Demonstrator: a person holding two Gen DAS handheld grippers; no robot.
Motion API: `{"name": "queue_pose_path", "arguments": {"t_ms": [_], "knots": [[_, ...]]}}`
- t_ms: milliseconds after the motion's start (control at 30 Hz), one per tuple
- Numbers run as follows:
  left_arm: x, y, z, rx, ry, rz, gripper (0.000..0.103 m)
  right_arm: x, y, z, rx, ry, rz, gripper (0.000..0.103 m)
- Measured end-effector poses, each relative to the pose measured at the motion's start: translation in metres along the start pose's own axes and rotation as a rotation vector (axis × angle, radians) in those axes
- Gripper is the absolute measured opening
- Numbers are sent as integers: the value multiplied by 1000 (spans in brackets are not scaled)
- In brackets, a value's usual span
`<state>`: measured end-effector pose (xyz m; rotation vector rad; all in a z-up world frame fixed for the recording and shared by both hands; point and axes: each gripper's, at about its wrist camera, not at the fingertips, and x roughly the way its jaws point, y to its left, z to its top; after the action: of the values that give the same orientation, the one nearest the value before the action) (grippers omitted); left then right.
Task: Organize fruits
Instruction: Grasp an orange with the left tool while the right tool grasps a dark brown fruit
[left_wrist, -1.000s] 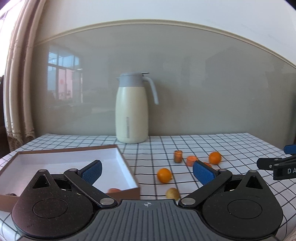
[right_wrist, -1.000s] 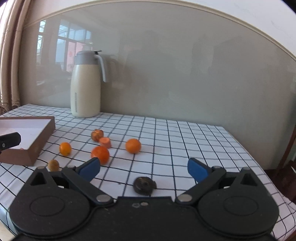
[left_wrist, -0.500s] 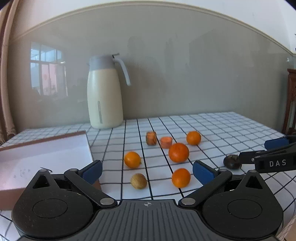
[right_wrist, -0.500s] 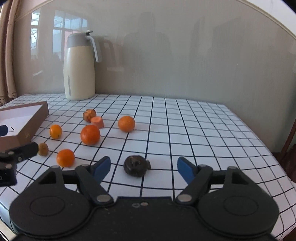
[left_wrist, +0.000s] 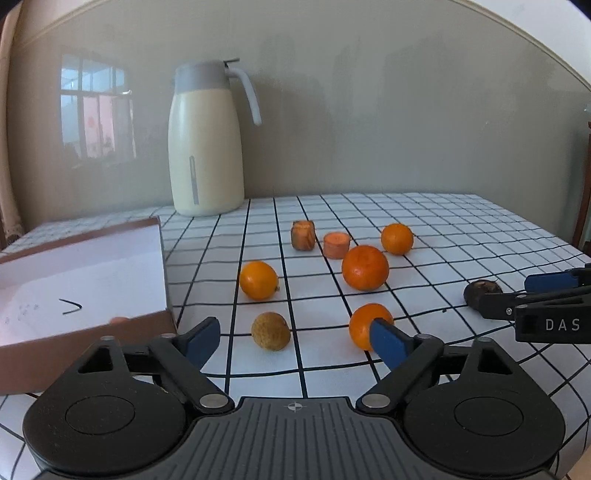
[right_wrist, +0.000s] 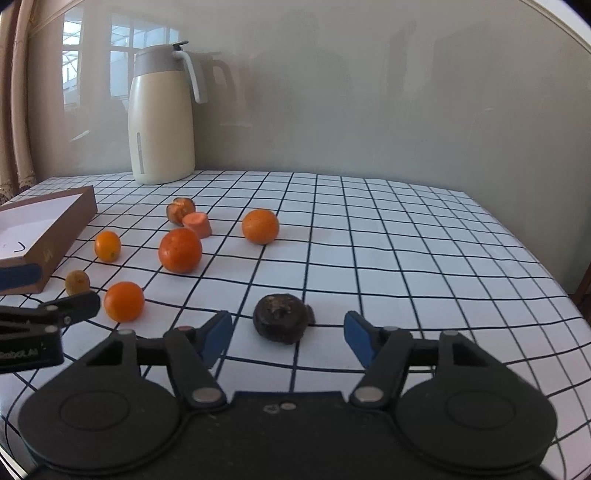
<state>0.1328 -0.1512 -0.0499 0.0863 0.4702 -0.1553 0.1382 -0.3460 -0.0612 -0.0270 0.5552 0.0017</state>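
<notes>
My left gripper (left_wrist: 293, 341) hangs low over the checked tablecloth with its jaws closing. A small brown round fruit (left_wrist: 270, 330) lies between its blue pads, touched by neither. A small orange (left_wrist: 364, 321) sits just behind the right pad. My right gripper (right_wrist: 289, 339) is also closing, with a dark wrinkled fruit (right_wrist: 282, 323) between its pads and a gap on each side. Further back lie a large orange (left_wrist: 365, 267), two smaller oranges (left_wrist: 258, 280) (left_wrist: 397, 239) and two carrot-like stubs (left_wrist: 336, 244) (left_wrist: 303, 235).
A brown box with a white inside (left_wrist: 92, 266) lies at the left, with something orange just behind its near wall. A cream jug (left_wrist: 205, 140) stands at the back against the grey wall. The table's right edge (right_wrist: 546, 258) drops off beyond the fruit.
Both grippers have come forward and lower toward the fruit. The left view has swung right, away from the box. Both pairs of jaws have narrowed, the right more.
</notes>
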Motion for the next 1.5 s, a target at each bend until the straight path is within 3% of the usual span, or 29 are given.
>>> {"name": "queue_pose_path", "arguments": {"t_ms": [233,567,633,767,867,1067,1200,1300,1333,1500], "knots": [[5,3,1,-19,-5,-13,85,9,2,-1,10,5,8,57],[-2,-11,2,44,-23,-62,84,13,5,2,8,8,4,56],[1,-14,1,39,-7,-82,75,15,6,1,8,13,3,56],[4,-26,0,59,-9,-98,72,17,6,2,6,14,0,52],[13,-31,-1,56,24,-113,58,20,5,2,15,21,-1,49],[20,-30,0,19,40,-116,46,23,2,0,27,26,-1,47],[22,-26,2,-3,48,-121,30,23,3,1,21,26,0,43],[23,-25,3,-6,53,-125,30,23,5,1,11,25,1,36],[24,-25,3,-7,54,-126,30,23,5,2,10,25,1,29],[23,-25,4,4,54,-128,30,24,4,2,18,24,5,28]]}}
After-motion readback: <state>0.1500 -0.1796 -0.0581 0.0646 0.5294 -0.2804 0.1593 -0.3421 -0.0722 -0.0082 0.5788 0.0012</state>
